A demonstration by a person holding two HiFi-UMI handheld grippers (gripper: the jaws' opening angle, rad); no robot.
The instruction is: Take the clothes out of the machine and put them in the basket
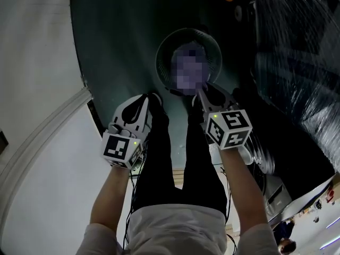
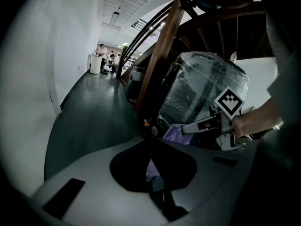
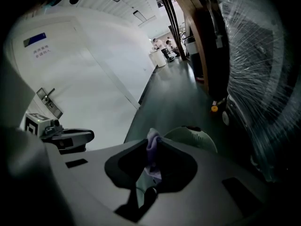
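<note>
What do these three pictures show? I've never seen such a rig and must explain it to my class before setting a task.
A person, no robot, holds a two-jaw gripper in each hand. One camera on the head looks down at the left gripper, the right gripper, the legs and a round basket on the dark floor. The others ride on the grippers, looking along their jaws. Both are shut on lilac cloth. A plastic-wrapped machine stands at the right.
</note>
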